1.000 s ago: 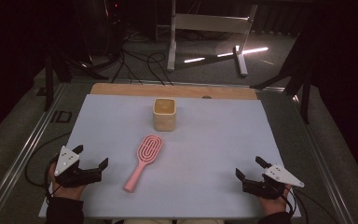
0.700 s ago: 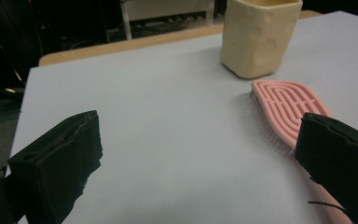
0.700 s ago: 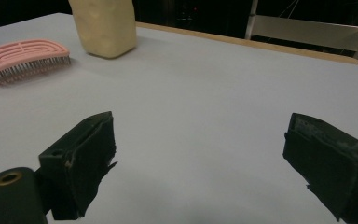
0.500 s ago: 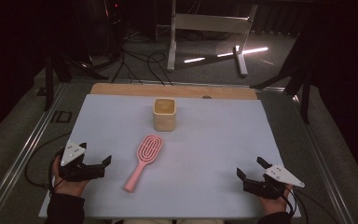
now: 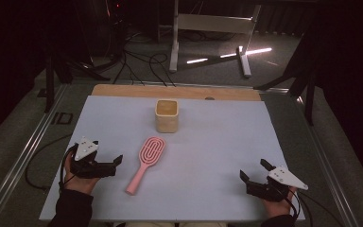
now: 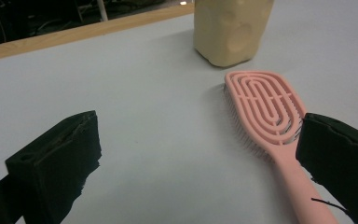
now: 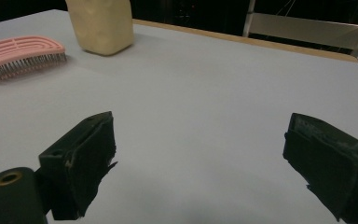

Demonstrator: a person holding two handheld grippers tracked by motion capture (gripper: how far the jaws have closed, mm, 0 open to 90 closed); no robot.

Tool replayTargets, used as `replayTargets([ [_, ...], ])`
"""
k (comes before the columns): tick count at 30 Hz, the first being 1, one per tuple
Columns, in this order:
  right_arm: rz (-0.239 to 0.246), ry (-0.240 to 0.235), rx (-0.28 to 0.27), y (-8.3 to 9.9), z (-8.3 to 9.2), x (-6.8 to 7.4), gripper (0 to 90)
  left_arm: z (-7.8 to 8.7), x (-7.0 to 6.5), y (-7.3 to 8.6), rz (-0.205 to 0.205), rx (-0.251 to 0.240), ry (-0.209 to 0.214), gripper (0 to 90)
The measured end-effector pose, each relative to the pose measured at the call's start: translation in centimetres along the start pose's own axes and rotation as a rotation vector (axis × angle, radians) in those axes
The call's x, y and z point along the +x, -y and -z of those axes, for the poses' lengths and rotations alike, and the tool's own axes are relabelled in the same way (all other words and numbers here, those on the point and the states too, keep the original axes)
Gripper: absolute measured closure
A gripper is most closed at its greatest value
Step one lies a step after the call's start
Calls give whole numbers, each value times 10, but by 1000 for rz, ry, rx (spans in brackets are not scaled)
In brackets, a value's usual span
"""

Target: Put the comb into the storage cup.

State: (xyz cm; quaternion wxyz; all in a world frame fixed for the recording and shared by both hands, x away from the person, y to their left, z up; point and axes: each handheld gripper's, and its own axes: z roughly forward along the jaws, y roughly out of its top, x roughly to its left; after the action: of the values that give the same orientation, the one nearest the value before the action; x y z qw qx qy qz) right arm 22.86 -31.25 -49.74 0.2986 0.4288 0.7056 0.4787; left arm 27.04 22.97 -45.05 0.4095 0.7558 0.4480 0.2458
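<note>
Pink plastic vented hairbrush [image 5: 145, 163] lies flat mid-table on the pale grey mat [image 5: 217, 142], handle toward the person, just in front of the cream square cup [image 5: 167, 115]. Left gripper [image 5: 115, 165] jaws spread wide, empty, just beside the brush handle. Right gripper [image 5: 253, 174] jaws also apart, empty, well away.

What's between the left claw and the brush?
Nothing visible. Bare table lies between the open left claw and the pink brush; the beige cup stands beyond the brush head, off that path.
</note>
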Motion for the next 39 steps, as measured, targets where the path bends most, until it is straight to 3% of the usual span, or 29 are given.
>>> replayTargets([
  [22, -2, -2, 5, 1, -1, -1, 89, -23, -27, -16, -60, 129, 15, 11],
  [39, -5, 0, 6, 1, -1, -1, 89, -45, -52, -19, -72, 202, 46, 12],
])
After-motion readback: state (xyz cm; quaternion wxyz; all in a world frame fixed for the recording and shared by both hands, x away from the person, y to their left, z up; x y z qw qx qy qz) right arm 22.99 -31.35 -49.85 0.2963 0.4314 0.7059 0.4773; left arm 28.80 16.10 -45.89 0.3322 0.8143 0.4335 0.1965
